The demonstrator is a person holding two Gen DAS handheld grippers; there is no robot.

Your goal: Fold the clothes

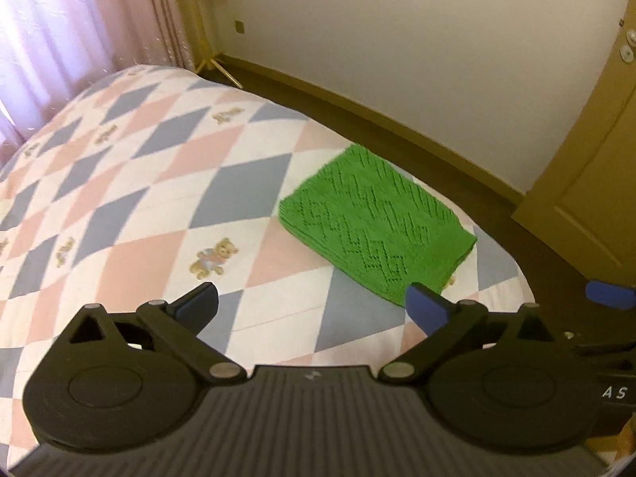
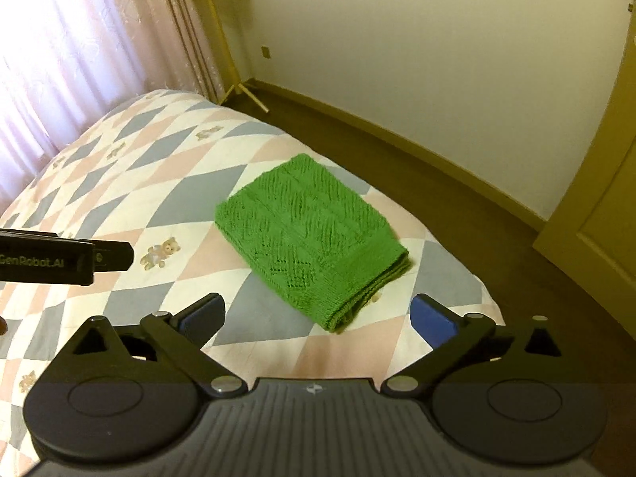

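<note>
Bed centre: bare quilt [image 2: 119, 167], open for passage.
Right edge: folded green knit [image 2: 314, 238] in the way.

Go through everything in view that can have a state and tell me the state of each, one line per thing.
green knit garment: folded into a layered rectangle, lying flat on the quilt.
left gripper: jaws wide open, empty.
right gripper: jaws wide open, empty.
patchwork quilt: spread flat over the bed.
curtain: drawn closed.

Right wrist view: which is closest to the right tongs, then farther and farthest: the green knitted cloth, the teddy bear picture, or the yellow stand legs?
From the right tongs:
1. Green knitted cloth, folded, just ahead.
2. Teddy bear picture, farther left on the quilt.
3. Yellow stand legs, on the floor beyond the bed.
</note>
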